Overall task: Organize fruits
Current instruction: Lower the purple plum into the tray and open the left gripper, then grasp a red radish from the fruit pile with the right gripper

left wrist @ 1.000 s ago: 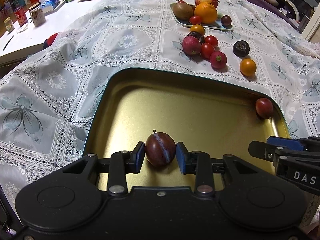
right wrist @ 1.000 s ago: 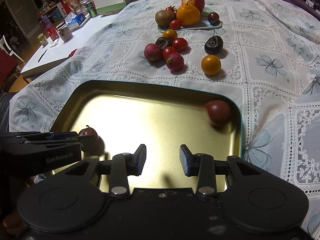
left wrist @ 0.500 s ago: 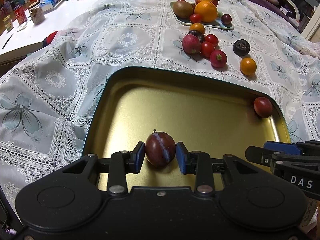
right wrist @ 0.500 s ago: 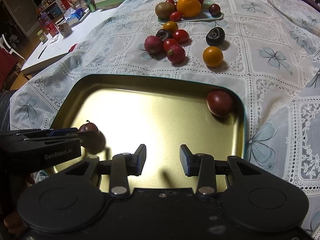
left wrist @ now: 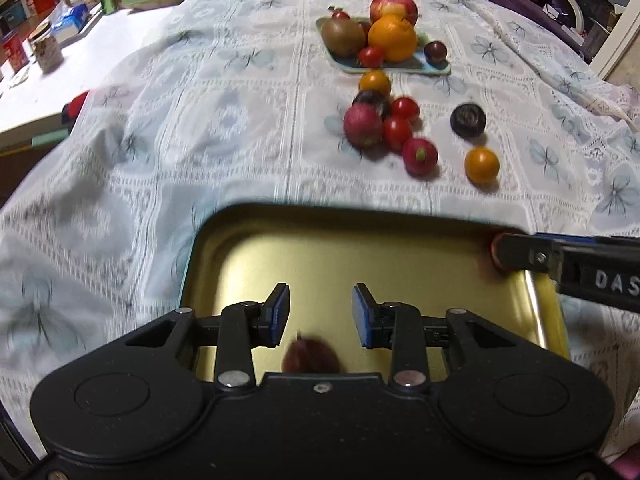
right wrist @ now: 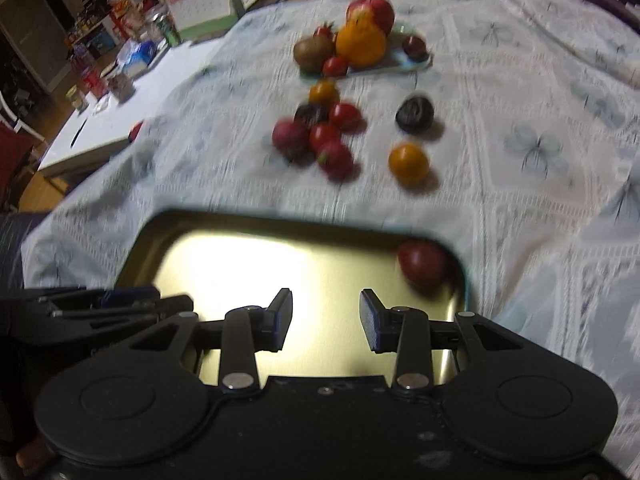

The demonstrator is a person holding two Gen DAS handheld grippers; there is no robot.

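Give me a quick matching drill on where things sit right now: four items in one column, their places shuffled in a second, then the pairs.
Items
1. kiwi
2. plum with stem
3. dark red plum
4. lone orange fruit

Places
A. on the tablecloth, right of the red cluster
B. far right corner of the gold tray
C. on the small blue plate
D. on the tray, just under the open left gripper

Pairs: 1-C, 2-D, 3-B, 4-A
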